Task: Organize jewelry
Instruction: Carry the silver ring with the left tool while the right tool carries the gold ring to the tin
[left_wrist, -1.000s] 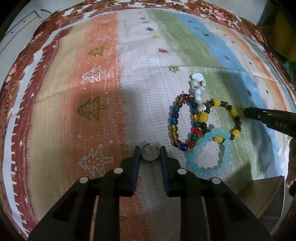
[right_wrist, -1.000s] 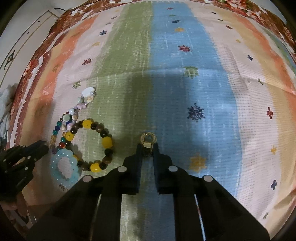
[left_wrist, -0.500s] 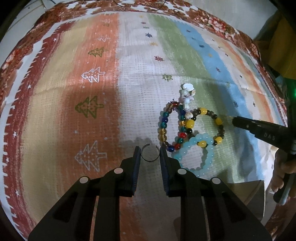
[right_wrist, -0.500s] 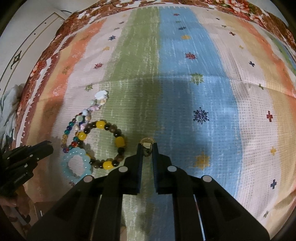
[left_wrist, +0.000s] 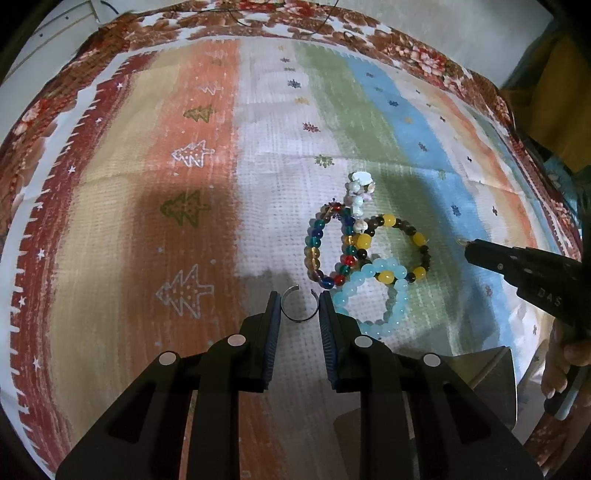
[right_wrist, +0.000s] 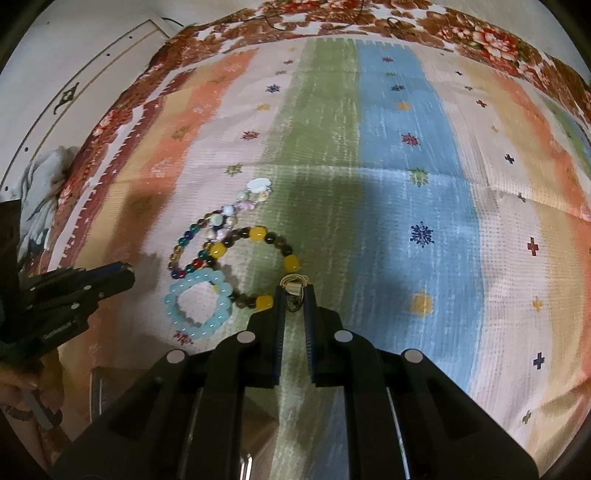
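My left gripper (left_wrist: 298, 301) is shut on a thin silver open ring (left_wrist: 297, 307) above the cloth, just left of a pale blue bead bracelet (left_wrist: 369, 295). A multicoloured bead bracelet (left_wrist: 325, 247), a yellow-and-brown bead bracelet (left_wrist: 402, 247) and a shell strand (left_wrist: 360, 192) lie together beyond it. My right gripper (right_wrist: 294, 291) is shut on a small gold ring (right_wrist: 293, 286), at the near edge of the yellow-and-brown bracelet (right_wrist: 258, 266). The blue bracelet (right_wrist: 199, 302) and the left gripper (right_wrist: 77, 291) show at left in the right wrist view. The right gripper (left_wrist: 476, 251) shows at right in the left wrist view.
A striped patterned cloth (left_wrist: 184, 184) with a floral border covers the surface. The corner of a grey box (left_wrist: 491, 373) sits at the near right edge in the left wrist view. A white panel (right_wrist: 55, 92) lies beyond the cloth at far left.
Both grippers have pulled back and up from the cloth. The right gripper has moved left, closer to the yellow-and-brown bracelet. The left gripper's ring has turned, so its open gap shows.
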